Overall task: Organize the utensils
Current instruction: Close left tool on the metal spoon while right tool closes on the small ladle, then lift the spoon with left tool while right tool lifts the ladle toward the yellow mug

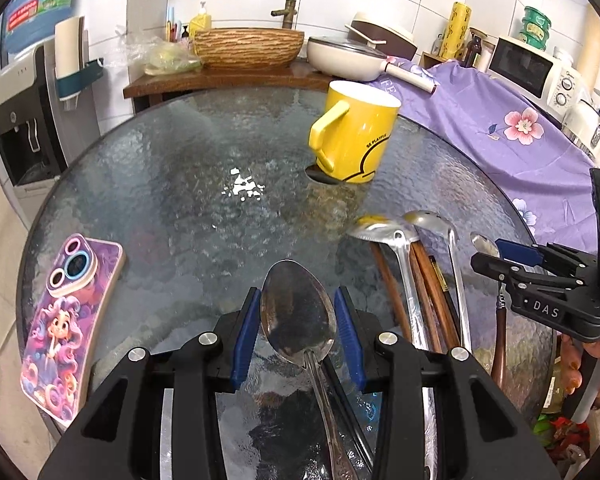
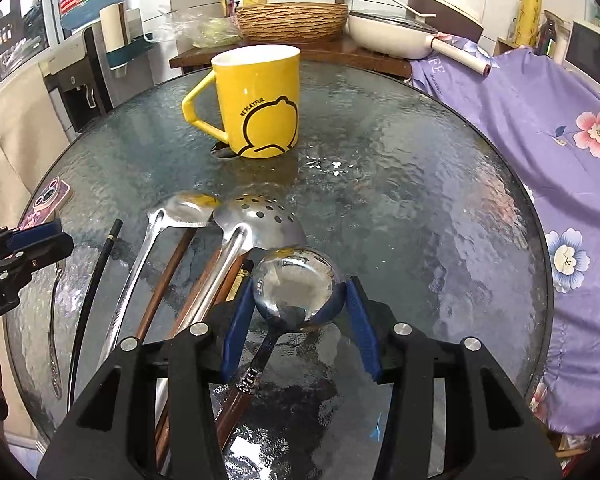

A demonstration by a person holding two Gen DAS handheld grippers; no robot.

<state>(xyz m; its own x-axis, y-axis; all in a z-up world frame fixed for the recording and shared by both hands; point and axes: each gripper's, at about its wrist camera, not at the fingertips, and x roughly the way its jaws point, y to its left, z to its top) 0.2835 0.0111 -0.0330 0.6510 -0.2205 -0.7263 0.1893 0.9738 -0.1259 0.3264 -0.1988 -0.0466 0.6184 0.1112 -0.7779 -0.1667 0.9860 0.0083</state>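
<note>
My left gripper (image 1: 298, 296) is shut on the bowl of a large steel spoon (image 1: 296, 312), whose handle runs back under the camera. My right gripper (image 2: 298, 284) is shut on a round-bowled spoon (image 2: 296, 280) with a brown handle. Each gripper also shows in the other view: the right gripper (image 1: 487, 254) at the right edge, the left gripper (image 2: 60, 238) at the left edge. A yellow mug (image 1: 356, 132) (image 2: 260, 108) stands upright and empty-looking beyond both. A steel ladle (image 2: 188, 208), a slotted spoon (image 2: 260, 220) and brown chopsticks (image 1: 432, 280) lie between the grippers.
The round glass table (image 1: 160, 184) also carries a phone (image 1: 64, 320) in a purple cartoon case at its left edge. A black chopstick (image 2: 96, 280) lies left of the ladle. Purple flowered cloth (image 2: 540, 128) covers the counter on the right. A wooden basin (image 1: 248, 46) and a pan (image 1: 348, 58) sit behind.
</note>
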